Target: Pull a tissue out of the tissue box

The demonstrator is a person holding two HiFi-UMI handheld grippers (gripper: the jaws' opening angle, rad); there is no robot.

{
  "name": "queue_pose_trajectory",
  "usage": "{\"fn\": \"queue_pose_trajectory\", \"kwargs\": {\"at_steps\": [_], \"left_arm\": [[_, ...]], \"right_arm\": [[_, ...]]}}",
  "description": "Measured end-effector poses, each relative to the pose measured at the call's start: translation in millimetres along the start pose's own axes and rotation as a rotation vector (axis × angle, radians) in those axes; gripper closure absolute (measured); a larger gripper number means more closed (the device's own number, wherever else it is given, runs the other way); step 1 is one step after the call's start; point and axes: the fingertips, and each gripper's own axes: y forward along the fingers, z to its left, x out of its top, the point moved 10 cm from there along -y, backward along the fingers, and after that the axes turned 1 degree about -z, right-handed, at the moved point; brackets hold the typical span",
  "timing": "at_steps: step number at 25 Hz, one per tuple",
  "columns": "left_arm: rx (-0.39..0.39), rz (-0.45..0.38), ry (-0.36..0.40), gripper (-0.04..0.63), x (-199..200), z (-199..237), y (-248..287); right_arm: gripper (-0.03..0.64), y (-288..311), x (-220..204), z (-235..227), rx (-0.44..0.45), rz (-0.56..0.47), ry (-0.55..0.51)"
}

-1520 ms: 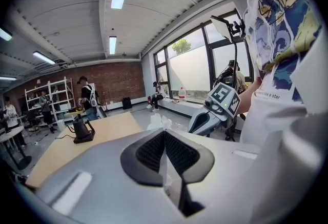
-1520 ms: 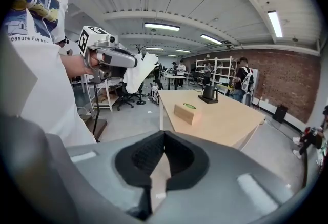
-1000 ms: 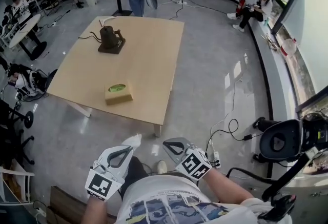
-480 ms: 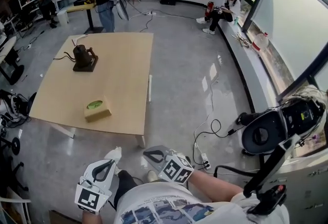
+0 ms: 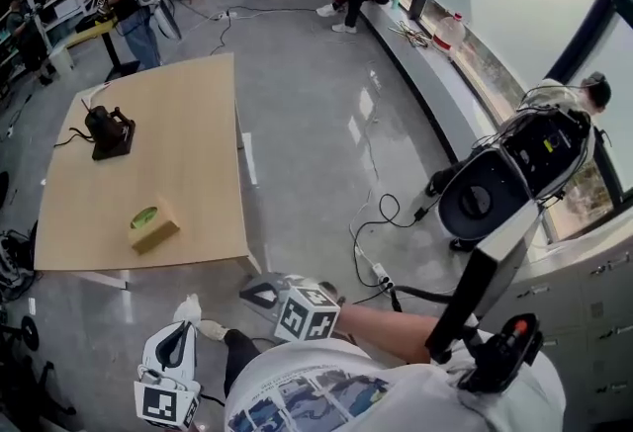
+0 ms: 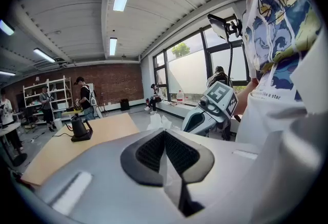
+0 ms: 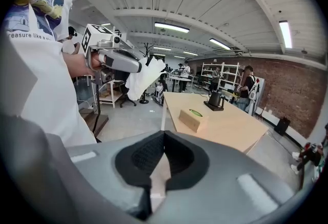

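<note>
Tissue box sits on the wooden counter near its closest edge, with a green oval on its top, well apart from both grippers. A dark appliance with a cable stands farther back on the same counter. The left gripper is low beside the person's torso, its jaws pressed together on a white tissue that hangs loose past the tips. The right gripper is near it above the floor, its jaws together with nothing visible between them.

Print on the tissue box too small to read, table's near part hidden behind left gripper's body
</note>
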Motion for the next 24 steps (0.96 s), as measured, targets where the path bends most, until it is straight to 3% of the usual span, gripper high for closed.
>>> {"fn": "queue_pose_trajectory", "kwargs": {"at_steps": [8,24], "left_arm": [[-0.016,0.011,-0.007,0.588,-8.2,12.8,8.6],[-0.128,0.035,-0.011,0.587,-11.7,53.4,45.4]], "right_arm": [[0.617,14.2,-2.3,-6.8,-0.002,0.007,0.0],[0.617,28.9,-8.4,-34.4,-0.069,0.054,0.07]]}}
